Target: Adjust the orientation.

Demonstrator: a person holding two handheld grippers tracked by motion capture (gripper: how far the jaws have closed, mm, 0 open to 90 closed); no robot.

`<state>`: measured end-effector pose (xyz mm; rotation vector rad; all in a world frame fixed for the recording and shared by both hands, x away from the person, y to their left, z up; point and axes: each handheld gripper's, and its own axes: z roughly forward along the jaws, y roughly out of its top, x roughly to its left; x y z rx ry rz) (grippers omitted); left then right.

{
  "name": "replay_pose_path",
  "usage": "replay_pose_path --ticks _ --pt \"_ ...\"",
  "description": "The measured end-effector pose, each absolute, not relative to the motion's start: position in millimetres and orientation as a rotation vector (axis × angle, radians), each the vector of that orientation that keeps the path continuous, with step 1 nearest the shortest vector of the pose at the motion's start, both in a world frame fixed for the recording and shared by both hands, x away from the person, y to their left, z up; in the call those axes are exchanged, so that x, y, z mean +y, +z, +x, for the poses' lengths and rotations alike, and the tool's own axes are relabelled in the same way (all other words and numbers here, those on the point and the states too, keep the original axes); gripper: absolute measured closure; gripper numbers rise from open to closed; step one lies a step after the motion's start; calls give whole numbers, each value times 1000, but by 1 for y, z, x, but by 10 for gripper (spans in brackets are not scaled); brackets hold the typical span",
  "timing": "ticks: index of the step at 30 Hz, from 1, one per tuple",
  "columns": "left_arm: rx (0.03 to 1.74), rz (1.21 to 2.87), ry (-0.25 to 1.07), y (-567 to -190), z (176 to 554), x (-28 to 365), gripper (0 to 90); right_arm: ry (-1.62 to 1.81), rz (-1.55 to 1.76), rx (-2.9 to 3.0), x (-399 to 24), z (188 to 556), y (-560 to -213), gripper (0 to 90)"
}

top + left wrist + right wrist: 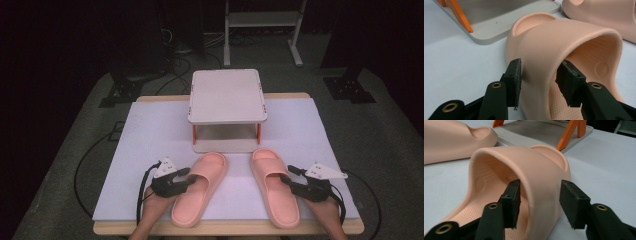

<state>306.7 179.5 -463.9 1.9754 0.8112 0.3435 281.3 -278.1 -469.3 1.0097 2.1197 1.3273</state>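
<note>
Two peach slippers lie toes-forward on the white mat. The left slipper point(200, 192) has my left gripper point(189, 175) at its strap. In the left gripper view the left gripper point(540, 75) straddles the strap's side wall point(541, 50), one pad outside and one inside, close to it but not clamped. The right slipper point(276, 192) has my right gripper point(290, 172) at its strap. In the right gripper view the right gripper point(541, 197) straddles that strap's wall point(541, 170) the same way, with a thin gap at the outer pad.
A small two-tier rack point(227, 95) with orange legs stands just beyond the slippers' toes; its lower shelf point(499, 22) is bare. The white mat point(150, 130) covers the table, with free room to both sides. Cables trail from the grippers over the near edge.
</note>
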Motion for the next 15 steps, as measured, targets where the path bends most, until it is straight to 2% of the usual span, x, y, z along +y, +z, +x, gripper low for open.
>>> replay_pose_path --ticks 5,15 --pt "818 1976 354 -465 308 180 594 1315 999 2112 -278 282 -469 593" --pt "834 1978 393 -465 309 179 653 1291 993 2088 -276 281 -469 649"
